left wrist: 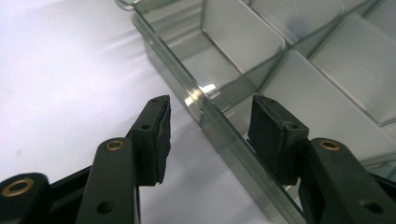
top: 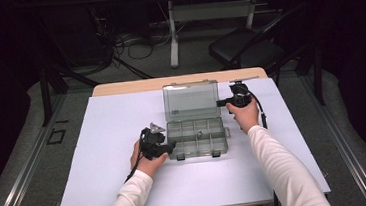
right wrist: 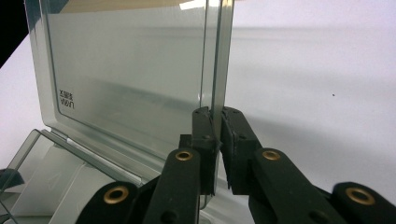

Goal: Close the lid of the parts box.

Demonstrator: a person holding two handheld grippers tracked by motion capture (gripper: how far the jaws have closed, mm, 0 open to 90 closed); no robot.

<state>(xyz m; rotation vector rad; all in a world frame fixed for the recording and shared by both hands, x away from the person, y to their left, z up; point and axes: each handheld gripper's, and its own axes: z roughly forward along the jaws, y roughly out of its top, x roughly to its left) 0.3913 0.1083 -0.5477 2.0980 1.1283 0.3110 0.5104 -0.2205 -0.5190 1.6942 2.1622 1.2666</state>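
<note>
Two parts make up the clear plastic organiser box [top: 196, 137]: a tray of small compartments lying flat near the middle of the white worktop [top: 118, 189], and a hinged lid [top: 191, 100] that stands upright behind it. The right hand-held gripper [top: 221, 102] is clamped on the lid's right edge, both pads pressing the thin plastic from either side in the right gripper view [right wrist: 218, 144], so the lid is held open. The left hand-held gripper [top: 171, 146] sits at the tray's front left corner with its jaws parted; in the left gripper view [left wrist: 210, 135] one pad is outside the tray wall [left wrist: 219, 126] and the other inside, straddling it, and neither seems to press on it yet. By my reading, the opening of the box is done and the tray is about to be steadied or has just been let go; whether the lid is next to be closed or the contents handled cannot be read from this. One small dark item [top: 200, 134] lies in a middle compartment, too small to identify. Most compartments look empty, though glare on the plastic makes that uncertain. Latches at the tray's front edge are hard to make out, and the lid's printed label [right wrist: 67, 100] is unreadable.
</note>
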